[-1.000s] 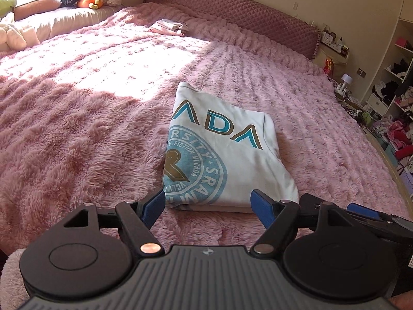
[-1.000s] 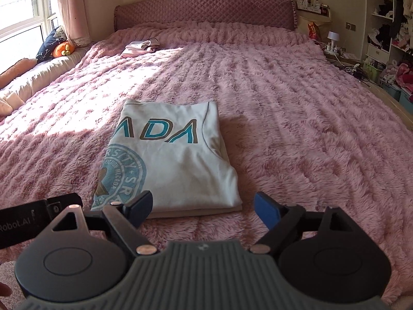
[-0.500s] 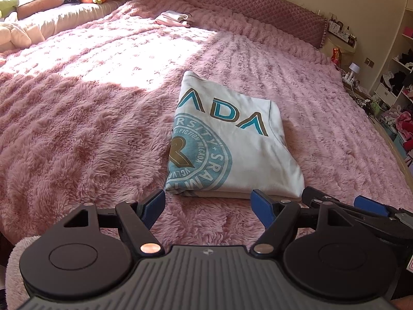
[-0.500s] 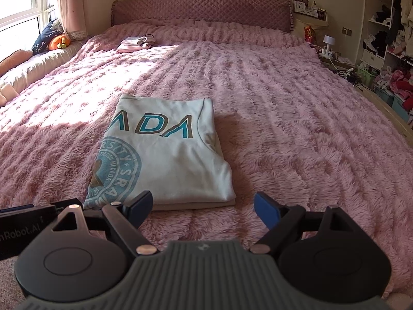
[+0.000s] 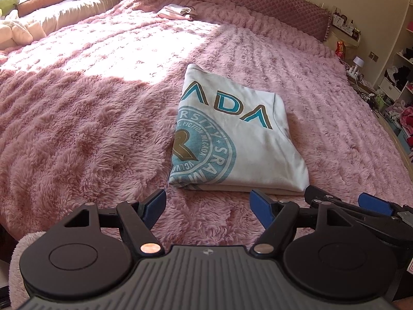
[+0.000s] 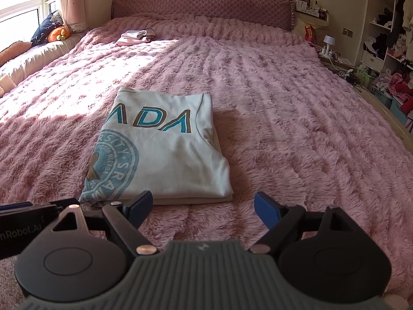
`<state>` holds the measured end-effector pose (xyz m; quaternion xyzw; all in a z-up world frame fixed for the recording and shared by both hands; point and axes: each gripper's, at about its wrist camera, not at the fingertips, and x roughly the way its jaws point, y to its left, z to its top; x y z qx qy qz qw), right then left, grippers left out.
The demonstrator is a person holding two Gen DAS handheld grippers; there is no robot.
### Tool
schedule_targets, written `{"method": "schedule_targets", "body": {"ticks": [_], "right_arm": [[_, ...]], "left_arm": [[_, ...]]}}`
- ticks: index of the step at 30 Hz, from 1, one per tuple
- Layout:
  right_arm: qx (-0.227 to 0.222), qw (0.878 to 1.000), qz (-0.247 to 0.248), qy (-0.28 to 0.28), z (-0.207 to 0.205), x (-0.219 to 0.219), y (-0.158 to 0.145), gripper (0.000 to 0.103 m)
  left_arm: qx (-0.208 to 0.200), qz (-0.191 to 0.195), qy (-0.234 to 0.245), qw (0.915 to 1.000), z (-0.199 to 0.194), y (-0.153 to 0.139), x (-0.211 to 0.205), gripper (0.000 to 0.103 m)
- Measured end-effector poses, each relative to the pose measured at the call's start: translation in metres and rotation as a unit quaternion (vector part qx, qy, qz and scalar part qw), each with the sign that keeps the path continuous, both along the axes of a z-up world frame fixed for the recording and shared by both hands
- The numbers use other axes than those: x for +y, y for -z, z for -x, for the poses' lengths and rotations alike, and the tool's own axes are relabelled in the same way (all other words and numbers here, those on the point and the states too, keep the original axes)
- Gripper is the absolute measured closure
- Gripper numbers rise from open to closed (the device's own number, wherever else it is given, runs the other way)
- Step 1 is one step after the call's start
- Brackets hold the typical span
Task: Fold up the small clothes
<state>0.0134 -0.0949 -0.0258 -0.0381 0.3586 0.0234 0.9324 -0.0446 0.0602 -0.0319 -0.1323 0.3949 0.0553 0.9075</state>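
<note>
1. The white T-shirt [image 5: 240, 139] lies on the pink fluffy bedspread [image 5: 90, 129], already folded into a neat rectangle, its teal round print and the letters "ADA" facing up. It sits toward the near end of the bed, slightly left of centre from the right-hand camera's side.

2. The left gripper [image 5: 207, 202] hangs just short of the shirt's near edge with its blue-padded fingers spread wide and nothing between them. The right gripper [image 6: 204, 204] is the same: wide apart, empty, near the shirt's near right corner without touching it.

3. To my eye this shirt's fold looks finished or all but finished. The stacked layers show along the near edge, reasonably square.

4. If one more fold is wanted, each tool would need to come down at a near corner, pinch all the layers together and carry them toward the far edge. Otherwise the next move is to lift the bundle aside, perhaps toward the small pile of folded clothes [image 6: 136, 36] near the headboard [image 6: 201, 7].

5. The thick pile of the bedspread could snag the lower finger when it slides under the cloth.

6. Around: cushions and a soft toy [image 6: 59, 33] by the window on the left, cluttered shelves [image 6: 387, 38] on the right. Nothing lies between the tools and the shirt.
</note>
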Motion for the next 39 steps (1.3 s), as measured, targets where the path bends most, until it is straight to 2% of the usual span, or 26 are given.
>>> {"method": "schedule_targets", "body": {"ticks": [22,39], "right_arm": [[0.003,1.0,0.001,0.003,-0.001,0.0018,-0.0011,0.021],[0.007,1.0,0.007,0.002,-0.0034,0.005,-0.0012,0.021]], "left_arm": [[0.008,-0.001,-0.004,1.0,-0.0019,-0.0023,0.0012,0.017],[0.013,-0.021,-0.011,0.9996,-0.0032,-0.0042,-0.0019,0.017]]}}
